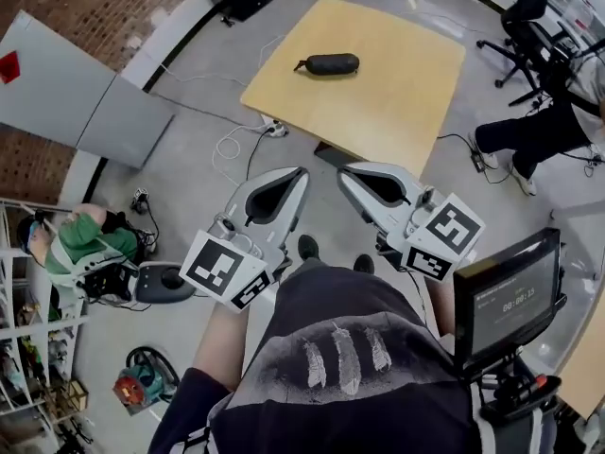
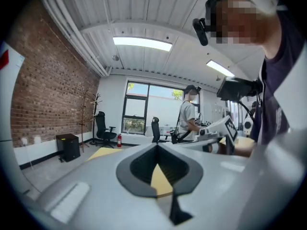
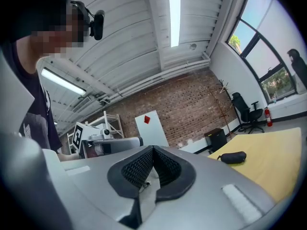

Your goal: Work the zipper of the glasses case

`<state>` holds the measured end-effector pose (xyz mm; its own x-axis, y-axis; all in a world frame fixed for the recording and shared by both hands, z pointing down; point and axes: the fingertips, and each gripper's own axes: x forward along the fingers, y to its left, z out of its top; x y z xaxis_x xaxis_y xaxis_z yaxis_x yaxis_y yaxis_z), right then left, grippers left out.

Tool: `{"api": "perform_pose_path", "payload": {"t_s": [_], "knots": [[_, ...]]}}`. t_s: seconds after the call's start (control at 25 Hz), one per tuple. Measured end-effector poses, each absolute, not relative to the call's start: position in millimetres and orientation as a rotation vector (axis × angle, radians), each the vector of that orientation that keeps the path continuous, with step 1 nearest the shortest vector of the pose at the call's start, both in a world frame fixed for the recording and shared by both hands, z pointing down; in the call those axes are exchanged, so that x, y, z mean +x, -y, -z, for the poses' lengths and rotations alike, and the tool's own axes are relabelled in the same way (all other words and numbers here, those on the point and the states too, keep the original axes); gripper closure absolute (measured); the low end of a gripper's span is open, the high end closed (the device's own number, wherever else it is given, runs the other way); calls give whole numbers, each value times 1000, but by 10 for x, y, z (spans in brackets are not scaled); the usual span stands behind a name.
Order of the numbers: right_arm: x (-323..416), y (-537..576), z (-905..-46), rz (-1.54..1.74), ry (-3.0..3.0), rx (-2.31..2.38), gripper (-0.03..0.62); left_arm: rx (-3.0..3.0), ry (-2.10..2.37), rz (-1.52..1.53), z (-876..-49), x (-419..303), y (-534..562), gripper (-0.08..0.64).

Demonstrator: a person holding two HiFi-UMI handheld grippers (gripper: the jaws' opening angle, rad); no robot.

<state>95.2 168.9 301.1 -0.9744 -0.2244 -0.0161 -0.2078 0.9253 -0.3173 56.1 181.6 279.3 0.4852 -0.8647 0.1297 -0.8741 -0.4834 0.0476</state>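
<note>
A dark, oblong glasses case (image 1: pixel 329 63) lies flat on a pale wooden table (image 1: pixel 397 102), toward its far left side, with nothing else on that table. Its zipper pull is too small to make out; a small loop seems to stick out at its left end.

The person stands well apart from the table. The left claw (image 1: pixel 299 173) and the right claw (image 1: pixel 346 171) are held side by side at waist level, pointing toward the table. Both are fully closed, with nothing between their jaws.

Likely risks: the case lies loose, so tugging the zipper with one claw alone would probably drag it across the table or off the edge. A claw that arrives closed would shove the case instead of gripping it. The pull looks tiny and could slip from the pads. White cables (image 1: pixel 232 145) trail over the floor between the person and the table and could catch a foot.

Writing: no brand shows on the case. Each claw carries black-and-white square markers. A small screen (image 1: pixel 506 301) at the right shows pale digits, too small to read surely.
</note>
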Motion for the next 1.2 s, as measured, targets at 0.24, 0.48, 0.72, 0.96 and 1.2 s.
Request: {"api": "perform_pose_path", "payload": {"t_s": [0.24,0.48,0.72,0.96,1.2], "knots": [[904,-1805,-3060,470,-3002,-109,591,2505,1817,-235,-2743,422,-2027,560],[823,-1825,-3133,515,-3019,-31,591,2384,1917,-246,-2817,224,-2176,560],[646,-1973,-3229,545,-3050,-14,591,2332,1987,-232,-2842,-63,-2424,560],[381,-2263,-3171,487,-3089,-13,591,2336,2011,-182,-2815,-372,-2743,560],[95,-2663,-3081,441,-3121,-41,591,2352,2023,-100,-2746,-762,-3149,560]]}}
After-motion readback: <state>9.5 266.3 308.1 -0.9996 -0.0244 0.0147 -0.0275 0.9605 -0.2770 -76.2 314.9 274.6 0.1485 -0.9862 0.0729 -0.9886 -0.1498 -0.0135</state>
